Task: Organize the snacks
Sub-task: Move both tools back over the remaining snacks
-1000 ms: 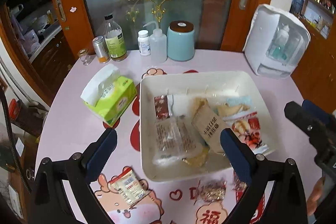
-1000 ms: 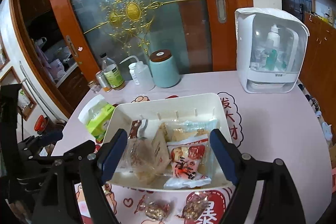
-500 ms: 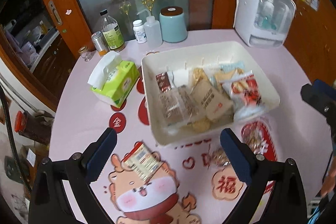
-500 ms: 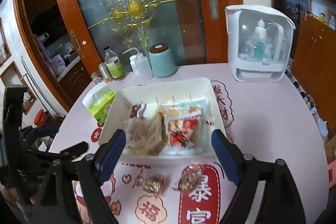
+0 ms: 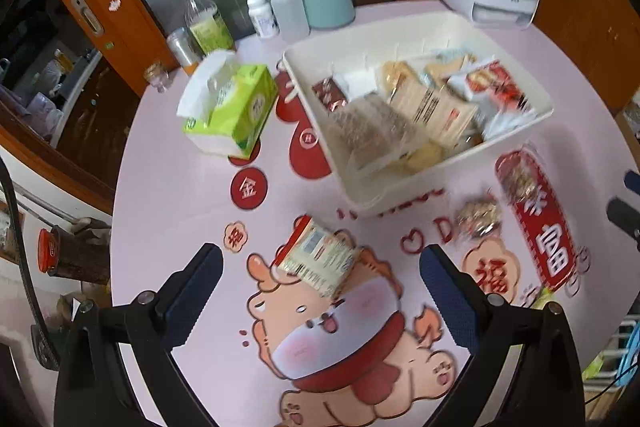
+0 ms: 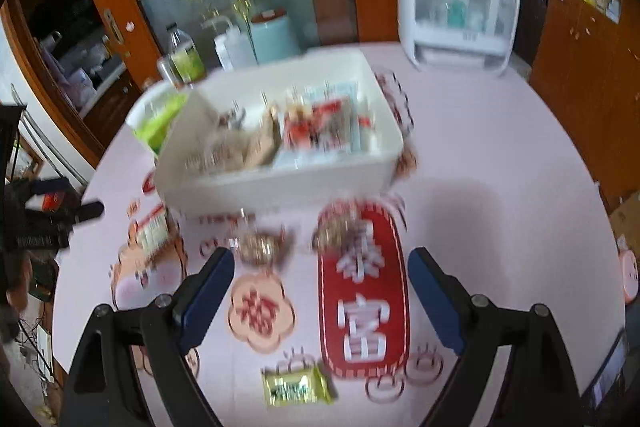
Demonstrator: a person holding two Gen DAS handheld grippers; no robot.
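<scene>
On the pink tablecloth, the character 金 is printed on a red round medallion, 福 on a peach flower-shaped emblem, and 富 is legible as the lower character on a red oblong banner; the character above it is blurred. A small peach flower bears a character too small to be read. Print on the snack packets cannot be made out.

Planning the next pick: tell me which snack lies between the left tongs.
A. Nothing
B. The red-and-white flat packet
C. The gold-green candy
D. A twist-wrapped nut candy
B: in the left wrist view the red-and-white flat packet lies on the table between the open left tongs, untouched.
</scene>
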